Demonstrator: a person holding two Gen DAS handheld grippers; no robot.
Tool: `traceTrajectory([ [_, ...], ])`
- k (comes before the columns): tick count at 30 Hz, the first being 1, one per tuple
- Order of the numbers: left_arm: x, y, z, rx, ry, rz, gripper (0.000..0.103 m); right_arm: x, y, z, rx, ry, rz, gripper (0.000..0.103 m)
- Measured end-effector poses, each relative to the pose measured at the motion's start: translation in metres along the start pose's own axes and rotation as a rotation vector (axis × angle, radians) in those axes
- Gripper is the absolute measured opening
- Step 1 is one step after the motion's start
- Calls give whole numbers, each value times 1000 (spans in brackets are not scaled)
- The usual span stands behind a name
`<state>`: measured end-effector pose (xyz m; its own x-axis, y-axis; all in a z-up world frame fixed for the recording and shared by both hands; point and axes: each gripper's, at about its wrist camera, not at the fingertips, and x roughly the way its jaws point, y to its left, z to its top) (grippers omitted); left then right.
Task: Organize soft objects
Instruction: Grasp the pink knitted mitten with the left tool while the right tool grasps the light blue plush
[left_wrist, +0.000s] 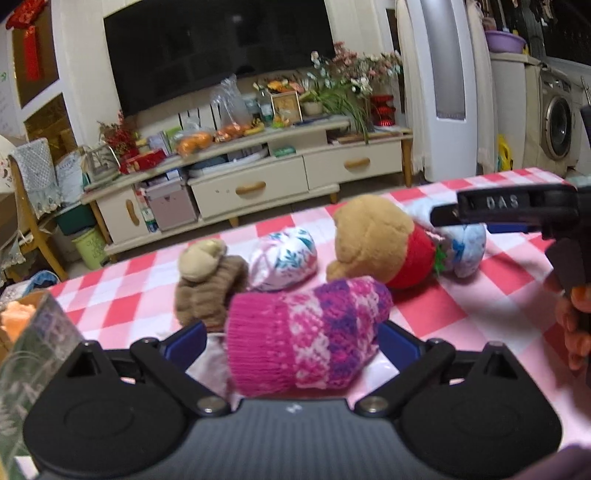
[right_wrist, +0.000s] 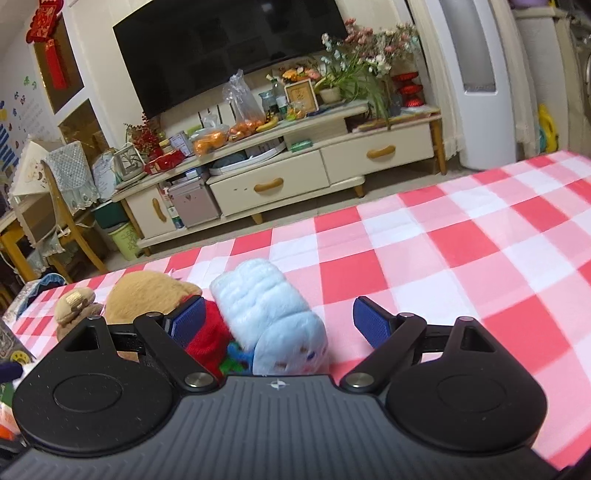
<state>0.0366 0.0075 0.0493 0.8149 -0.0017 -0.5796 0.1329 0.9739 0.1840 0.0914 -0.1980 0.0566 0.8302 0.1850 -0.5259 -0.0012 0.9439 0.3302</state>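
Note:
My left gripper (left_wrist: 291, 338) is open, its blue pads on either side of a pink and purple knitted mitten (left_wrist: 306, 336) that lies on the checked tablecloth (left_wrist: 461, 314). Behind it are a small brown plush (left_wrist: 210, 280), a white floral pouch (left_wrist: 284, 264), a tan bear with a red collar (left_wrist: 373, 240) and a light blue plush (left_wrist: 465, 247). My right gripper (right_wrist: 279, 321) is open over the light blue plush (right_wrist: 269, 317), with the bear (right_wrist: 147, 295) at its left pad. The right gripper also shows in the left wrist view (left_wrist: 443, 216).
A clear box holding an orange thing (left_wrist: 22, 328) stands at the table's left edge. Beyond the table are a TV cabinet (left_wrist: 251, 184) and a chair (left_wrist: 33, 206). The tablecloth stretches to the right in the right wrist view (right_wrist: 461, 251).

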Motion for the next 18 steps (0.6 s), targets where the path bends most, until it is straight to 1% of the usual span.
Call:
traceTrajectory([
  [3, 9, -4, 2, -10, 19, 1, 99, 13, 0, 3, -2, 29, 29, 103],
  [5, 16, -6, 3, -8, 35, 6, 99, 16, 1, 3, -4, 32, 23, 103],
  [9, 24, -8, 3, -19, 67, 22, 99, 19, -2, -1, 22, 40, 40, 103],
  [14, 28, -9, 3, -17, 96, 21, 98, 22, -8, -4, 45, 43, 68, 103],
  [15, 30, -9, 4, -21, 105, 19, 98, 21, -9, -5, 48, 43, 73, 102],
  [17, 32, -10, 4, -29, 115, 20, 96, 20, -10, -7, 49, 43, 85, 92],
  [18, 32, -10, 4, -31, 119, 21, 95, 19, -10, -7, 48, 43, 88, 90],
])
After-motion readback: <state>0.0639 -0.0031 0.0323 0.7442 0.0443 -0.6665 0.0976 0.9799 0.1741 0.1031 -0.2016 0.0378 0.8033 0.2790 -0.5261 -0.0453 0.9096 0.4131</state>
